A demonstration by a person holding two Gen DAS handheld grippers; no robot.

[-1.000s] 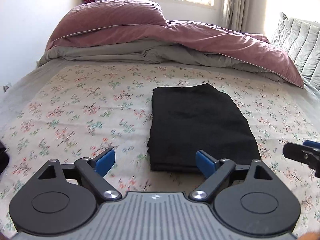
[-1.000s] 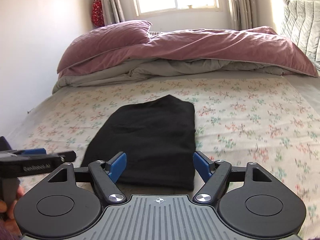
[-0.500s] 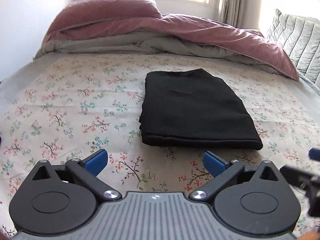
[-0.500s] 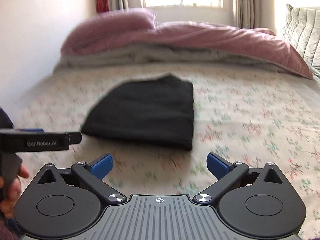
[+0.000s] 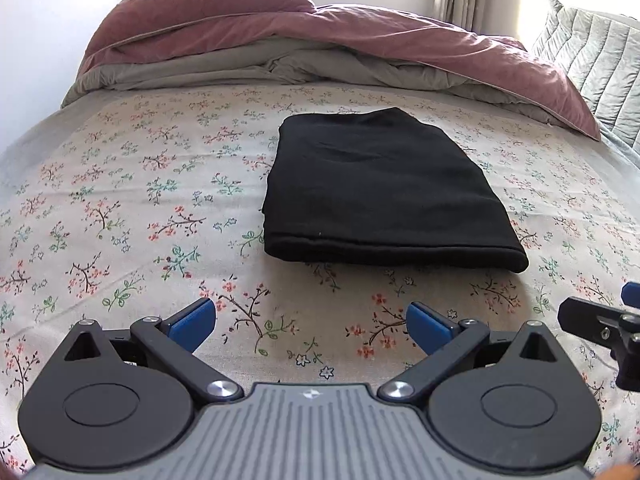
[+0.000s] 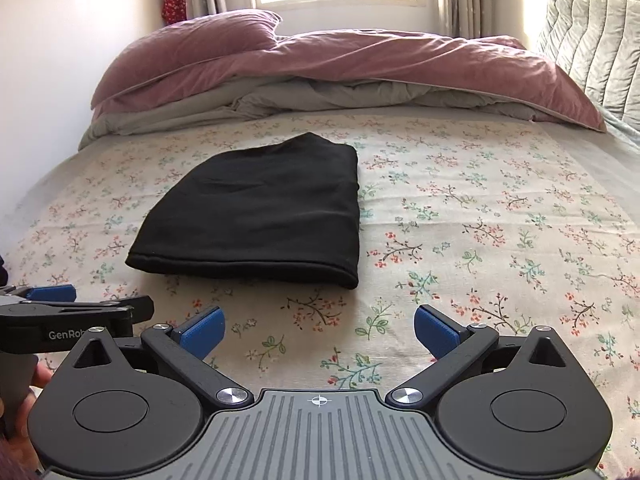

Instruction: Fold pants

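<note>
The left gripper [image 5: 311, 322] stands with its blue-padded jaws spread wide and nothing between them, only floral sheet below. The right gripper [image 6: 319, 328] is likewise wide apart and empty; its jaws have just been opening, and no cloth sits between them. Each tool shows at the edge of the other's view — the right one at 3 o'clock from the left camera, the left one at 9 o'clock from the right camera, with a bit of the person's hand [image 6: 38, 376] on its handle.

A second ago both sets of pads sat at the near edge of the black folded pants [image 5: 384, 192]; now that edge lies clear of them, up at 12 o'clock from the left gripper and 11 o'clock from the right. I judge this as a release and a pull-back, and the folding as done or nearly so: the pants lie as a flat, compact rectangle on the flower-printed bed sheet [image 5: 120, 208].

Beyond, at the head of the bed, a rumpled mauve and grey duvet [image 5: 360, 48]. No containers are in view, so nothing holds anything.
</note>
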